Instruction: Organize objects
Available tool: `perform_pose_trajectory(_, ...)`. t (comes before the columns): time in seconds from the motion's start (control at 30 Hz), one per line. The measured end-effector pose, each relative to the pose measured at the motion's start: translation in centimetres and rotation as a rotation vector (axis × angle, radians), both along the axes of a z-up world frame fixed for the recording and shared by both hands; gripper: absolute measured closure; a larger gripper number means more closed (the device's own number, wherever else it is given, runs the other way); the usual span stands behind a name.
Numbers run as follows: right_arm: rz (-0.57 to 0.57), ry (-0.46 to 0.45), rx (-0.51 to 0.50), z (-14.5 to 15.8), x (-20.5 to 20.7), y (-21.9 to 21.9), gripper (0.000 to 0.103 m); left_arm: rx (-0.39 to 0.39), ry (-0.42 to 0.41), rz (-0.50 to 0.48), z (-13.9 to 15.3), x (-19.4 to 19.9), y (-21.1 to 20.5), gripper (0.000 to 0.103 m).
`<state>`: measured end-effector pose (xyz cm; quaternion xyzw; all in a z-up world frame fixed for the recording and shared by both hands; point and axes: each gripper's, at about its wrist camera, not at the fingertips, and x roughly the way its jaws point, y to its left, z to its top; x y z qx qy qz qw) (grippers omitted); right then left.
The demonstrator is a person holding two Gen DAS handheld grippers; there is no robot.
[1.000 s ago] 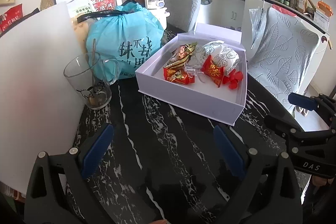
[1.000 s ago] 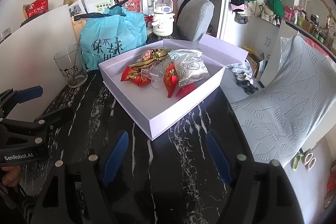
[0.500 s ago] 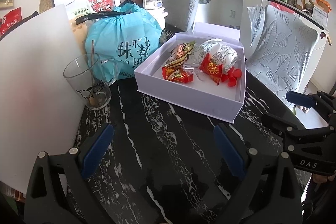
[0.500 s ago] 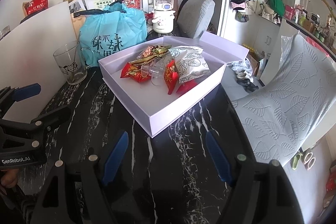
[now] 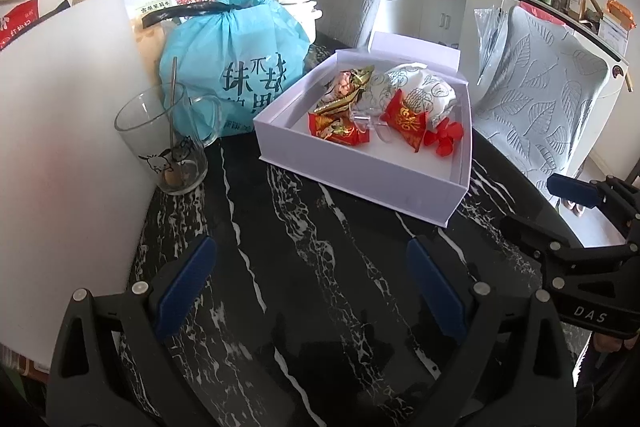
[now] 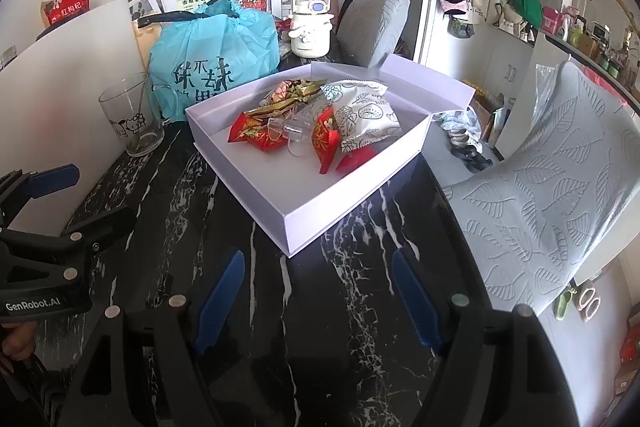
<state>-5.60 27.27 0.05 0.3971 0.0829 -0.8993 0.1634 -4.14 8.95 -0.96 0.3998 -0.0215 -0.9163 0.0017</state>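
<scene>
**Open box of sweets on black marbled bench**

Left gripper: blue-padded fingers spread wide, holding nothing, only bare bench between. Right gripper: fingers likewise well apart, empty, over the same dark stone with white veining. Neither touching anything.

Ahead at 12 o'clock from the right gripper, toward 1 o'clock from the left: a shallow white box, lid hinged back behind it, one corner pointing at the right gripper. Inside, heaped toward the far half: a white pouch with line-drawn print, red wrappers with gold lettering, a gold-and-pink wrapper, a clear plastic piece among them. Near half of the box floor bare.

At 10 o'clock of the box, just beside it: a tied turquoise bag with dark characters. At 11 o'clock from the left gripper: a glass mug with a cartoon print and a metal straw. Beyond the box, a small white kettle.
</scene>
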Motion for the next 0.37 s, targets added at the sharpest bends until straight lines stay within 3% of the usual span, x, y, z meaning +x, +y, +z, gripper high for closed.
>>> perform_pose_trajectory(0.17, 0.012, -0.004, -0.001, -0.1, 0.2, -0.3, 0.025, 0.031, -0.016, -0.001, -0.4, 0.0, -0.4, 0.007)
perform_pose_trajectory(0.37, 0.044, -0.029, 0.007, -0.9, 0.6, -1.3, 0.025, 0.009, -0.03, 0.031, -1.2, 0.4, -1.0, 0.007)
